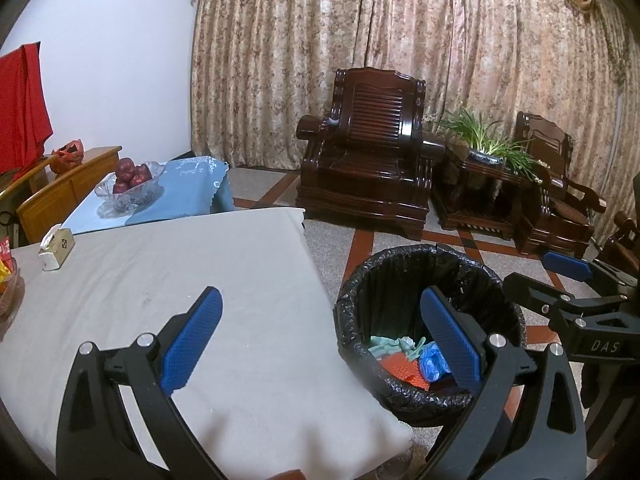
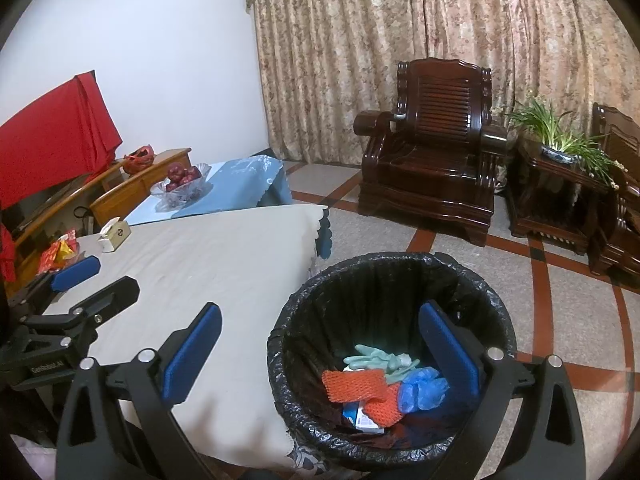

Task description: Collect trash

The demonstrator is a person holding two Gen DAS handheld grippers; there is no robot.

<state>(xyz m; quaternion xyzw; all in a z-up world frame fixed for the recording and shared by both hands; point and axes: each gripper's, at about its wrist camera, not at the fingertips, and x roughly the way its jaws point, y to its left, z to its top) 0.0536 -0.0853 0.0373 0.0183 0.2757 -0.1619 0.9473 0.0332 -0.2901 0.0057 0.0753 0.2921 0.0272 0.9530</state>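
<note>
Trash bin [image 2: 394, 354], round, black-lined, stands on floor just beside grey-clothed table [image 2: 208, 264]; inside lie orange mesh [image 2: 356, 386], green gloves [image 2: 378, 360], blue plastic [image 2: 424, 390]. My left tongs [image 1: 320, 334] and right tongs [image 2: 320, 354] gape wide, empty.

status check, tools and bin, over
Left tool open, empty. Right tool open, empty. Bin beside table holds orange net, gloves, blue plastic. Nothing blocking.

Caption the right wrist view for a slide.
Open right gripper over the lined bin holding gloves, orange netting and a small box, beside the cloth-covered table.
</note>
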